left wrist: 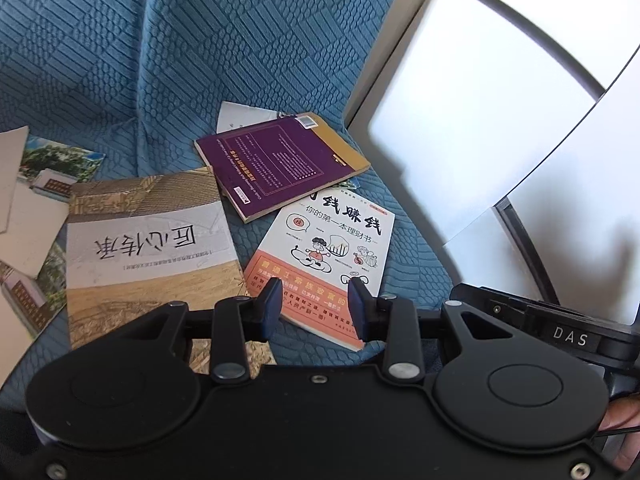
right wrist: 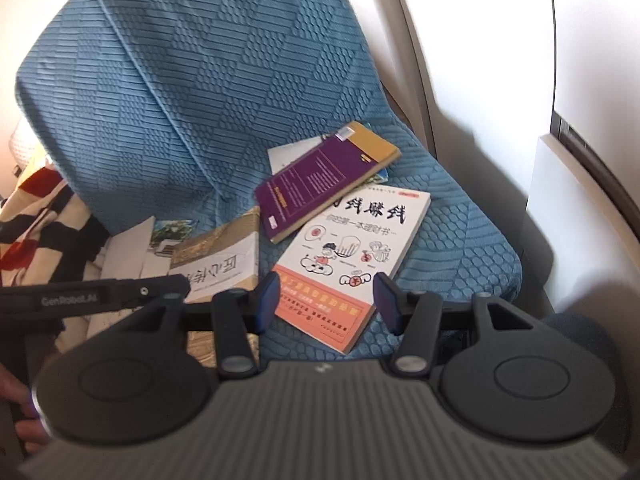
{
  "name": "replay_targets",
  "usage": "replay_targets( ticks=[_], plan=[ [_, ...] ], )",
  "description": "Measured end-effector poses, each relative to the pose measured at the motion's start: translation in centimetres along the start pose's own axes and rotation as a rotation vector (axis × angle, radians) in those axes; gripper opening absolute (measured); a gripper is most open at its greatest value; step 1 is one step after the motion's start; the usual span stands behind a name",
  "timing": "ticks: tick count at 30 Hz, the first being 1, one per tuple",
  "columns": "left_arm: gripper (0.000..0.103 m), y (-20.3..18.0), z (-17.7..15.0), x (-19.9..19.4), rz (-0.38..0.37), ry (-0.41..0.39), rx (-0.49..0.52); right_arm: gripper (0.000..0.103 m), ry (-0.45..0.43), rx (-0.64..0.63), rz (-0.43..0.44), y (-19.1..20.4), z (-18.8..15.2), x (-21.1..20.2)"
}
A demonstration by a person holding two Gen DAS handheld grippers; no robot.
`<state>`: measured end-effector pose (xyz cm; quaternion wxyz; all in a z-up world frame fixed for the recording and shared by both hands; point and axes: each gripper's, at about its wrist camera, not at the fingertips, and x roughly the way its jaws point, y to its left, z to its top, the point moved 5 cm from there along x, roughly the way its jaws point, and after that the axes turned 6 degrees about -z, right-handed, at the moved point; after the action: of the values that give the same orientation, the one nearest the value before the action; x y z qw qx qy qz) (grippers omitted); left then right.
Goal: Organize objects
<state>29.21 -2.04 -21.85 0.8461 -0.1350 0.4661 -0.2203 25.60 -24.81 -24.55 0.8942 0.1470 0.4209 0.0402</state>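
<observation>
Presently, the left claw [left wrist: 316,304] stands partly open, its blue-padded fingers [left wrist: 269,305] spread with a clear gap between them, holding nothing. It hangs over the near edge of the white and orange book [left wrist: 326,256]; whether the pads touch the cover cannot be told.

Right claw [right wrist: 326,300]: open a little wider, also holding nothing, poised over the near end of the same white and orange book [right wrist: 352,256]. Contact cannot be told here either.

Books, all lying flat on a blue quilted chair seat [left wrist: 416,248]:
- White and orange book, cartoon figures on the cover, nearest both claws, toward the seat's right side.
- Purple book [left wrist: 280,164] with a mustard-yellow band, back cover up, behind the white one and overlapping its far edge; it also rests partly on a pale booklet [left wrist: 240,118] that pokes out behind it. In the right view the purple book [right wrist: 324,180] lies tilted in the same place.
- Tan book [left wrist: 148,248] with large black characters on a grey panel, left of the other two, its far corner touching the purple book.
- Loose photo cards [left wrist: 48,172] and papers, at the far left, partly under the tan book.

Striped red, black and cream cloth [right wrist: 40,220]: left of the seat, right view only.

Pale wall panels [left wrist: 480,100]: to the right of the chair.
</observation>
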Motion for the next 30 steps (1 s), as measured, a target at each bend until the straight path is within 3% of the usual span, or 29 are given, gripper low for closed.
replay_targets(
  ticks=[11,20,30],
  plan=[
    [0.035,1.9,1.8,8.3,-0.002,0.118,0.041,0.055,0.109,0.063,-0.015,-1.2,-0.2,6.0],
    [0.042,3.8,2.7,12.7,0.014,0.179,0.073,0.053,0.171,0.086,-0.034,-2.1,-0.1,9.8],
    [0.043,4.2,2.9,15.3,0.023,0.224,0.111,0.029,0.225,0.109,-0.075,-2.7,-0.3,12.4]
  ],
)
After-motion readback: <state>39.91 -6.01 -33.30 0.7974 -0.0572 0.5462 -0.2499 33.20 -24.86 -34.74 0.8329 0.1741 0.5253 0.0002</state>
